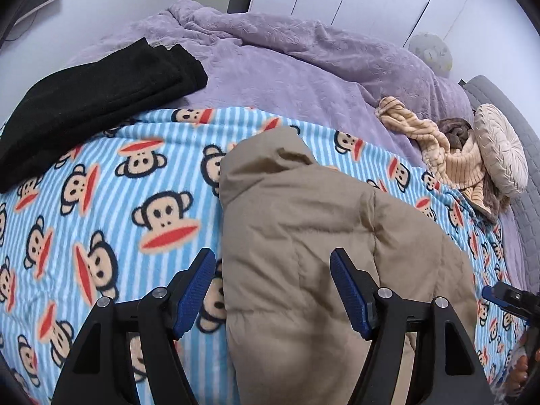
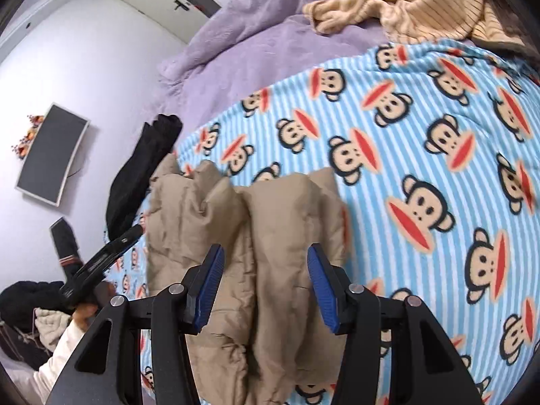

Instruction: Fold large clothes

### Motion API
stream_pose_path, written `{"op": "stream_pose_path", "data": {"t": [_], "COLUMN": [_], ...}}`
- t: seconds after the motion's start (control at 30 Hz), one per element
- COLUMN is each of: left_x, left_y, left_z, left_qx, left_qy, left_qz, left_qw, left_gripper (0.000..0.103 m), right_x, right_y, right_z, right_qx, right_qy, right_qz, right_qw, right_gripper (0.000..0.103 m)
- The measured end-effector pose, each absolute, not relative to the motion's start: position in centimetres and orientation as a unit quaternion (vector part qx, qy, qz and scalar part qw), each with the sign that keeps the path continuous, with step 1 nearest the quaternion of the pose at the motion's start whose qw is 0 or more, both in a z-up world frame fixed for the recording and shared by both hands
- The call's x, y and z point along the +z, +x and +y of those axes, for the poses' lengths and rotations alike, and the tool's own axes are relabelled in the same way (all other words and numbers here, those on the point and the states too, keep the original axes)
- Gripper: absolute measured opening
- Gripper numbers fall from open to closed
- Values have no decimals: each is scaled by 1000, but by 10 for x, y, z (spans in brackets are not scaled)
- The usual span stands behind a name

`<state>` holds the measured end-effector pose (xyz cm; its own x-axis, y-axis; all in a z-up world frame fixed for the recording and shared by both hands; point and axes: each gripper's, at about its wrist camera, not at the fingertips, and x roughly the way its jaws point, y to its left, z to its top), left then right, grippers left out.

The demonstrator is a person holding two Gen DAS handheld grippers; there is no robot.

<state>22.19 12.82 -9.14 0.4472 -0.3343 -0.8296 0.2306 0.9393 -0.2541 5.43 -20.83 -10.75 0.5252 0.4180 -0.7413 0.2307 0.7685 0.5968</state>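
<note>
Matt quilted tan jacket (image 1: 320, 253) lies on fuzzy fleece monkey blanket (image 1: 111, 182).

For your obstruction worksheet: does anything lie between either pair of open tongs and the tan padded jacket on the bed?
Nothing visible does. The left tongs and right tongs both hang open directly over the tan jacket, with no other item between.

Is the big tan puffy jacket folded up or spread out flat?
Folded up. The tan jacket lies as a narrow, thick bundle on the monkey blanket, its layers doubled over with no sleeves spread out.
</note>
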Motion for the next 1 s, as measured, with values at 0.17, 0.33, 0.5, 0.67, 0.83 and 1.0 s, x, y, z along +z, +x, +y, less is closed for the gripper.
{"op": "stream_pose_path", "data": {"t": [0.17,0.33,0.5,0.67,0.83,1.0], "left_x": [-116,-127,-131,-137,-138,-141], "left_y": [244,242,230,224,220,220], "left_z": [111,93,40,11,18,22], "left_qx": [-164,-153,-153,-146,-148,-146], "left_qy": [-44,-54,13,57,62,59], "left_qz": [515,520,512,507,505,504], "left_qw": [840,839,845,847,848,849], "left_gripper": [72,72,73,80,80,80], "right_x": [-131,-162,-180,-199,-176,-124], "right_y": [127,132,122,116,106,74], "right_z": [-173,-176,-183,-196,-191,-167], "right_qx": [79,56,0,-11,-20,9], "right_qy": [351,433,351,345,329,283], "right_qz": [526,537,573,577,579,559], "right_qw": [770,722,741,740,746,779], "right_gripper": [56,12,7,4,6,6]}}
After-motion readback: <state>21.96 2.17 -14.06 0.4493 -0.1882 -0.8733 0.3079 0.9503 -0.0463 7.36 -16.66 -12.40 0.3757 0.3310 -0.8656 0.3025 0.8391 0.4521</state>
